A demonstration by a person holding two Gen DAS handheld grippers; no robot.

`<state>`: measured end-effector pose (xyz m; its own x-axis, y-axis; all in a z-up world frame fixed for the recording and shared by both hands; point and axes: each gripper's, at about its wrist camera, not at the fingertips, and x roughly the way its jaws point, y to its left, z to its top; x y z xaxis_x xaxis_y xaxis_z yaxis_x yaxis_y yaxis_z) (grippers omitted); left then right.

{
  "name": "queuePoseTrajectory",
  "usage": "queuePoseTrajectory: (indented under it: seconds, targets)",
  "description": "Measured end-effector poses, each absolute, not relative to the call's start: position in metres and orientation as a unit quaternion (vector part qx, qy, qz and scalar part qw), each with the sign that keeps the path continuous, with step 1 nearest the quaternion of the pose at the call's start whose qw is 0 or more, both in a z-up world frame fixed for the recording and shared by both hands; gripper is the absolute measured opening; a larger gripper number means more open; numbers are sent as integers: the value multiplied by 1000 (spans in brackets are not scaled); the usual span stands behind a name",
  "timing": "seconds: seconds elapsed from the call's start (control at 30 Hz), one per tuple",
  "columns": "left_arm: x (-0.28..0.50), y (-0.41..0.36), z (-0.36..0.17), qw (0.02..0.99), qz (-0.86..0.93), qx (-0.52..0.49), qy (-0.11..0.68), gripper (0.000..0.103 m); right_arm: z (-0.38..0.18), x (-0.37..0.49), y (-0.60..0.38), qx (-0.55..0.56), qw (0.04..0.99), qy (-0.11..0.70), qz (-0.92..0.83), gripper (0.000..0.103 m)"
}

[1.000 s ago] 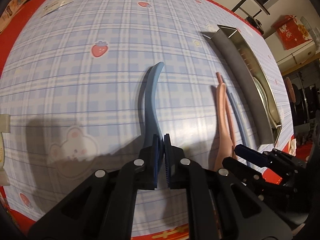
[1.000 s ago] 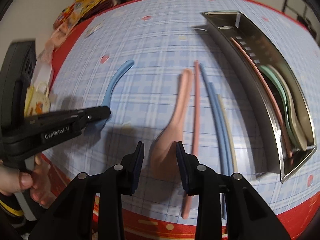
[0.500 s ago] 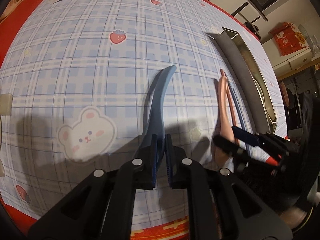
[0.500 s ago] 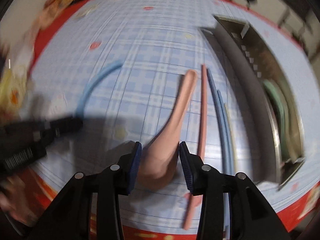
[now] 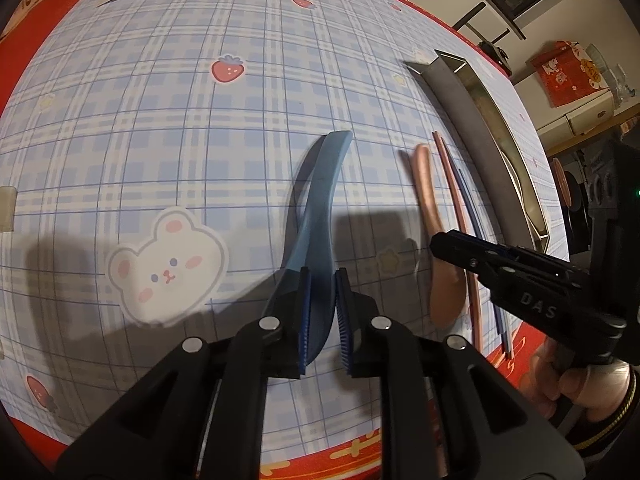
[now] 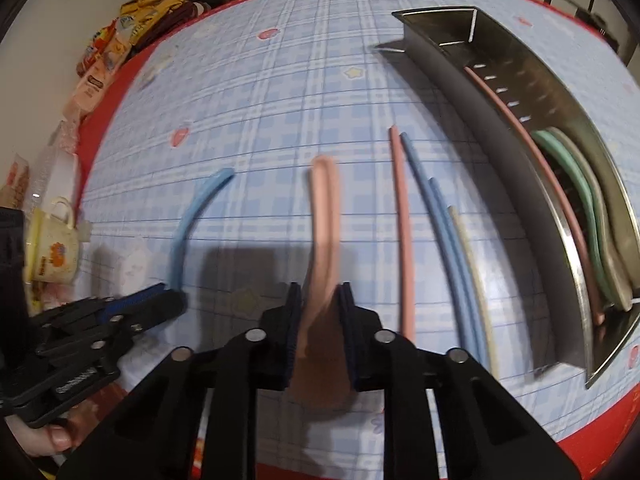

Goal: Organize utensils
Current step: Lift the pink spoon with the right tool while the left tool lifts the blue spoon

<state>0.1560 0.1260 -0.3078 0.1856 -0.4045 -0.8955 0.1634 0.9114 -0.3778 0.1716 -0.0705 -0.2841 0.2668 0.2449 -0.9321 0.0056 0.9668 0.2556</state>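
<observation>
My left gripper is shut on a blue spoon, gripping its bowl end and holding it lifted above the checked tablecloth. My right gripper is shut on a pink spoon at its bowl end. The right gripper also shows in the left wrist view, over the pink spoon. The left gripper shows in the right wrist view with the blue spoon. A pink chopstick, two blue chopsticks and a cream chopstick lie on the cloth.
A steel utensil tray stands at the right, holding a pink chopstick, a green spoon and a grey spoon. The tray also shows in the left wrist view. A small cup and snack packets sit at the left table edge.
The right gripper has closed on the pink spoon. The left gripper has lifted the blue spoon and moved slightly right with it.
</observation>
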Motion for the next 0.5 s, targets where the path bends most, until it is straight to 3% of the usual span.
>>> queuePoseTrajectory:
  seconds: [0.13, 0.5]
  targets:
    - [157, 127, -308, 763, -188, -101, 611, 18, -272, 166, -64, 115, 792, 591, 97, 3]
    - [156, 126, -308, 764, -190, -99, 609, 19, -275, 151, -65, 125, 776, 606, 122, 4]
